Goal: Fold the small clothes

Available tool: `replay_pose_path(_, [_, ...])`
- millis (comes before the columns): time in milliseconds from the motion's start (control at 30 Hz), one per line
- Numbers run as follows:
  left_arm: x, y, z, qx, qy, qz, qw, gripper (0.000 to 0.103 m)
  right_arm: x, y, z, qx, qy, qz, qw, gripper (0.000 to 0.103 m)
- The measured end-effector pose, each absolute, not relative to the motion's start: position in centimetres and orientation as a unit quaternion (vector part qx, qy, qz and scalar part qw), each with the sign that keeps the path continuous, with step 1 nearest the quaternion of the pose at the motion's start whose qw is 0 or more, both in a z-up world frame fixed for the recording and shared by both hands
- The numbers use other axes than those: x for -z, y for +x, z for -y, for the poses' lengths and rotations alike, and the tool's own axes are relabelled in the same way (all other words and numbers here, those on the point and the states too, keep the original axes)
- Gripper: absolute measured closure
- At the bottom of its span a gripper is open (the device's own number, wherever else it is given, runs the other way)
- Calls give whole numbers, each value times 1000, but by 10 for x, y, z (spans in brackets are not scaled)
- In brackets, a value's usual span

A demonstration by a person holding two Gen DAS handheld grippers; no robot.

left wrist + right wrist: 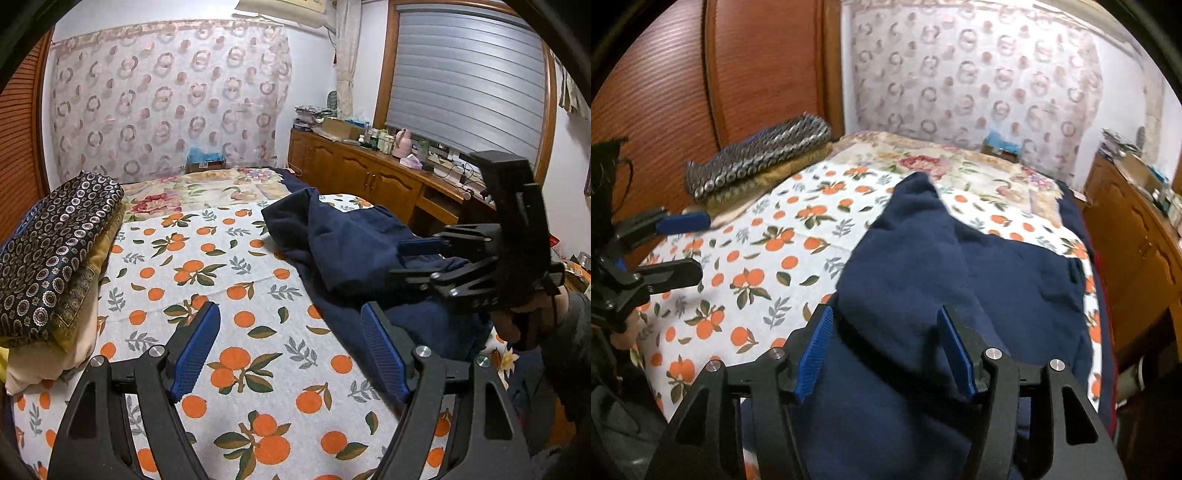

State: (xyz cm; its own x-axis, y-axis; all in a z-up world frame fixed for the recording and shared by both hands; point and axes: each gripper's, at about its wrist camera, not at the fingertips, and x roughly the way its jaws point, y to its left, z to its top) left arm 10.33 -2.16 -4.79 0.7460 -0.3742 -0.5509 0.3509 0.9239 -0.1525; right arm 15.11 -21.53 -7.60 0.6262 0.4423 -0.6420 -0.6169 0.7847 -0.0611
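1 navy garment (923, 266) lies crumpled on the bed (768, 258), long axis from 6 toward 12 o'clock. Left tongs (290, 354) gape empty; right tongs (886, 350) straddle the cloth, parted, gripping nothing.

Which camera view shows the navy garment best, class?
The right wrist view: the navy garment fills the foreground, rumpled on the orange-print sheet. The left wrist view shows it off to one side, partly hidden by the right claw.
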Motion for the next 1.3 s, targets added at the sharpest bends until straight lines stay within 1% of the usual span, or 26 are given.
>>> replay_pose_path(233, [53, 102, 22, 194, -21, -304, 932, 24, 81, 166, 197, -301, -189, -336, 872, 42])
replay_pose_path(400, [55, 103, 21, 195, -23, -306, 932, 24, 94, 192, 180, -287, -224, -365, 857, 42])
replay_pose_path(500, [55, 103, 21, 195, -22, -307, 931, 24, 98, 199, 171, -277, -253, -365, 852, 42])
replay_pose_path(533, [55, 103, 21, 195, -22, -307, 931, 24, 97, 201, 170, -276, -257, -365, 851, 52])
replay_pose_path(567, [56, 102, 21, 195, -21, -307, 931, 24, 96, 201, 169, -277, -256, -363, 852, 63])
replay_pose_path(600, [56, 102, 22, 195, -21, -307, 931, 24, 95, 202, 168, -276, -255, -359, 854, 85])
replay_pose_path(633, [56, 102, 21, 196, -21, -307, 931, 24, 93, 203, 169, -275, -252, -358, 856, 91])
replay_pose_path(700, [56, 102, 21, 196, -21, -307, 931, 24, 82, 204, 178, -283, -233, -350, 862, 92])
replay_pose_path(867, [58, 103, 22, 197, -21, -311, 929, 24, 46, 220, 211, -236, -206, -299, 901, 93])
replay_pose_path(933, [58, 103, 22, 198, -21, -311, 929, 24, 36, 236, 231, -182, -196, -286, 920, 92])
replay_pose_path(967, [58, 103, 22, 199, -21, -312, 929, 24, 34, 249, 246, -147, -177, -293, 928, 90])
replay_pose_path(1033, [58, 103, 22, 198, -20, -312, 929, 24, 39, 272, 267, -109, -146, -326, 928, 73])
replay_pose_path(1067, [58, 103, 22, 198, -20, -312, 929, 24, 43, 278, 273, -95, -146, -335, 926, 71])
replay_pose_path(1133, [59, 104, 22, 198, -19, -313, 928, 24, 49, 279, 274, -83, -156, -340, 924, 63])
replay_pose_path(1200, [60, 105, 23, 199, -20, -315, 928, 24, 52, 274, 270, -77, -158, -340, 924, 56])
replay_pose_path(1300, [61, 106, 25, 202, -18, -317, 927, 24, 53, 266, 267, -91, -132, -341, 926, 56])
